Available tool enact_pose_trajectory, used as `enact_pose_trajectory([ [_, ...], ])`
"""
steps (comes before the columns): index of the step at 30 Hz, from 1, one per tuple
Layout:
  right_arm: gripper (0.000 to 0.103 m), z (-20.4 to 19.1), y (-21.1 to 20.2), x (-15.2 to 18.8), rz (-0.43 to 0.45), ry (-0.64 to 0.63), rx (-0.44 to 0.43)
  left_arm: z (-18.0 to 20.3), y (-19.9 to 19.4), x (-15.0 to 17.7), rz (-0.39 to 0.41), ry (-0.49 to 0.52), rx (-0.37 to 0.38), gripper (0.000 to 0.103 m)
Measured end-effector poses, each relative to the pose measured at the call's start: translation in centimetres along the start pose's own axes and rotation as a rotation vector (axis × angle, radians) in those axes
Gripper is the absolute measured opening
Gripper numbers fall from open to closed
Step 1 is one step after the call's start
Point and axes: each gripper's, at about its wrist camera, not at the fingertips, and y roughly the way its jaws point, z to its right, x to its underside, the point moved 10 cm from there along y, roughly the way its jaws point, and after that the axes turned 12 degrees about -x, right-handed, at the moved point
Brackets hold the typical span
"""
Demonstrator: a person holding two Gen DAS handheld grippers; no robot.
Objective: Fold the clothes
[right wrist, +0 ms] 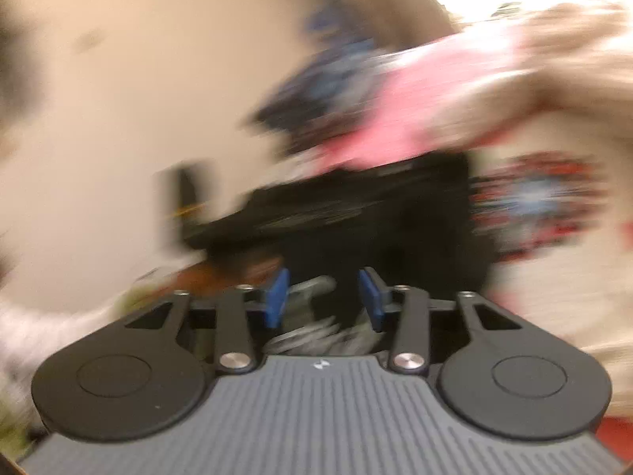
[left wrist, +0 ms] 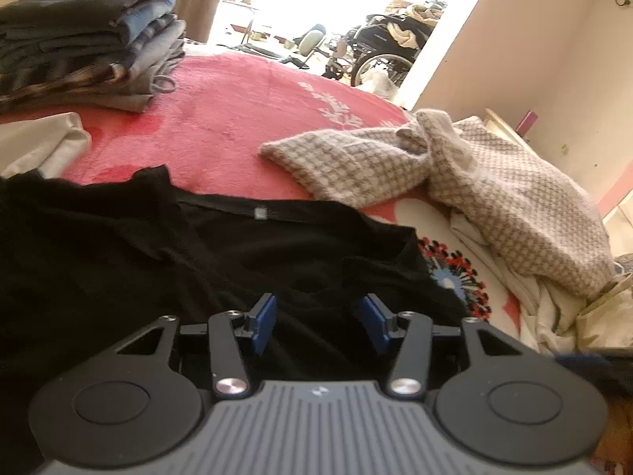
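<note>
Two grippers hover with jaws apart and nothing between them. Directly below and ahead of the left gripper (left wrist: 320, 322) a black garment (left wrist: 190, 253) lies on the pink blanket (left wrist: 237, 118), its long side running left to right. Heavy blur smears the right wrist view; the right gripper (right wrist: 324, 297) seems to sit near the garment's right-hand end. Wrinkles hide its outline.

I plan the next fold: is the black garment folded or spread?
Spread, loosely: the black garment lies open and rumpled on the red blanket.

no readable text, labels or numbers
</note>
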Motion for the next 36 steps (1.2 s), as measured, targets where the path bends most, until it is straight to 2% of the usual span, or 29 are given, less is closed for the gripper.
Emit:
enact_pose_trajectory([
  [2,0.044,3.9,-0.1,-0.5,0.041,0.077,0.076,0.4,0.6,-0.6,-0.001,0.003,0.021,0.055],
  [6,0.044,9.9,0.9,-0.3,0.104,0.275,0.123,1.1,2.4,-1.7,-0.019,0.006,0.061,0.055],
  [8,0.043,11.2,1.2,0.4,0.139,0.368,0.089,1.5,3.2,-1.9,-0.039,-0.005,0.089,0.053],
  [11,0.042,11.6,1.4,0.6,0.175,0.438,0.034,2.0,4.1,-2.0,-0.063,-0.026,0.129,0.046],
  [14,0.033,11.5,1.8,0.6,0.177,0.471,-0.011,2.3,4.5,-1.9,-0.074,-0.039,0.144,0.038],
  [16,0.023,11.4,2.4,0.5,0.174,0.483,-0.036,2.5,4.7,-1.8,-0.077,-0.046,0.147,0.029],
  [19,0.013,10.7,2.6,0.2,0.189,0.433,-0.025,2.7,4.5,-2.0,-0.064,-0.057,0.151,0.016],
  [22,0.005,9.3,1.7,-0.6,0.238,0.355,-0.027,3.1,3.8,-2.4,-0.040,-0.050,0.162,0.008],
  [26,0.003,6.9,0.8,-1.3,0.271,0.243,-0.018,4.0,2.3,-3.1,0.023,-0.010,0.131,0.003],
  [30,0.002,4.7,-0.2,-1.8,0.291,0.141,-0.005,5.4,0.9,-4.0,0.062,0.017,0.150,0.003],
  [33,0.003,5.9,-1.1,-1.9,0.317,0.184,0.031,6.1,0.3,-4.3,0.076,0.038,0.152,0.003],
  [36,0.007,9.2,-1.7,-1.3,0.327,0.336,0.061,6.2,0.3,-4.1,0.073,0.074,0.132,0.003],
])
